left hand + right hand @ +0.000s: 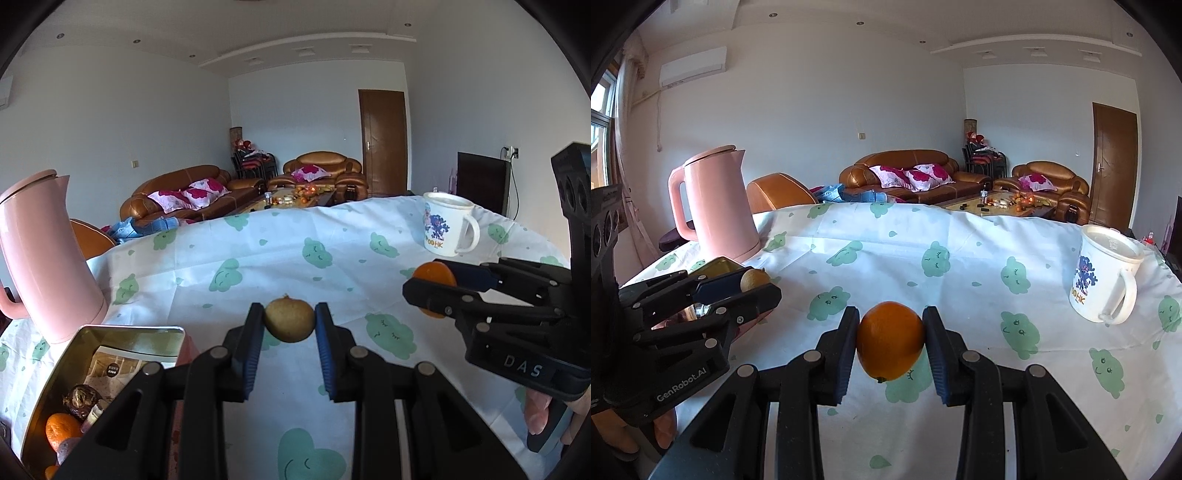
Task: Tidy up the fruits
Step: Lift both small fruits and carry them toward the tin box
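Kettle (714, 206), pink and tall, stands at the far left of the cloud-print tablecloth (295, 240), with an open tin (110, 354) just in front of it holding an orange and other bits. Right of the tin the left gripper (290, 321) pinches a small brownish fruit (290, 320) above the cloth, nothing between it and the tin. Further right of the kettle the right gripper (891, 341) clamps an orange (891, 341), and a white mug (1104, 273) stands beyond that.
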{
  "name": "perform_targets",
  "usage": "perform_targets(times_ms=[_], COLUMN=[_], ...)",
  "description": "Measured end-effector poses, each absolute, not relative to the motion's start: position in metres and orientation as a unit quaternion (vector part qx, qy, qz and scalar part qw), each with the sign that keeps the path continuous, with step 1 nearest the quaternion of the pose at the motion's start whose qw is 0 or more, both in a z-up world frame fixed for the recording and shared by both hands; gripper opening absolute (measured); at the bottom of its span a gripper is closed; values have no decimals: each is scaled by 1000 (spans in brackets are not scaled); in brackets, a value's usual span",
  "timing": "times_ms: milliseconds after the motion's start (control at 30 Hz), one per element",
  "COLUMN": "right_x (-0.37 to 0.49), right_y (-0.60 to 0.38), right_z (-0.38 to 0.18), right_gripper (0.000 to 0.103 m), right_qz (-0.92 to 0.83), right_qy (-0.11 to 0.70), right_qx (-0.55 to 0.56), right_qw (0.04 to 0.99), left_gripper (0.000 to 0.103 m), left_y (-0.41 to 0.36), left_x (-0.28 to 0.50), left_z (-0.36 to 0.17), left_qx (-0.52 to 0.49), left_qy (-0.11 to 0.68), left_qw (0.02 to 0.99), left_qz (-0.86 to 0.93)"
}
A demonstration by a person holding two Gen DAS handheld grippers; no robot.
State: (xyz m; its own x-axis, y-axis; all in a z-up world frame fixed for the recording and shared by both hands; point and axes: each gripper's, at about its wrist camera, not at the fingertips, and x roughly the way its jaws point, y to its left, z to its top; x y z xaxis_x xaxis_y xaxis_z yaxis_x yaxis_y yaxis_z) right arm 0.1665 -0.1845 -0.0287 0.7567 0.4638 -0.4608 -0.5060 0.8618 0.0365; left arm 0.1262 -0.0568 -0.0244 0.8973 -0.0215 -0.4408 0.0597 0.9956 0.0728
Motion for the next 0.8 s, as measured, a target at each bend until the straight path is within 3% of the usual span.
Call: perform_targets(times_ms=[800], right_x=[140], right_y=[-190], right_z=[-18], right_gripper=[37], right_qz=[265], right_qy=[162], right_qx=[-49], right_qw=[949], left_gripper=[29], left_y=[-59], left_x=[105], left_z=[-18], left_qx=[45], left_qy=[185], left_qw=[982], left_qz=[-15])
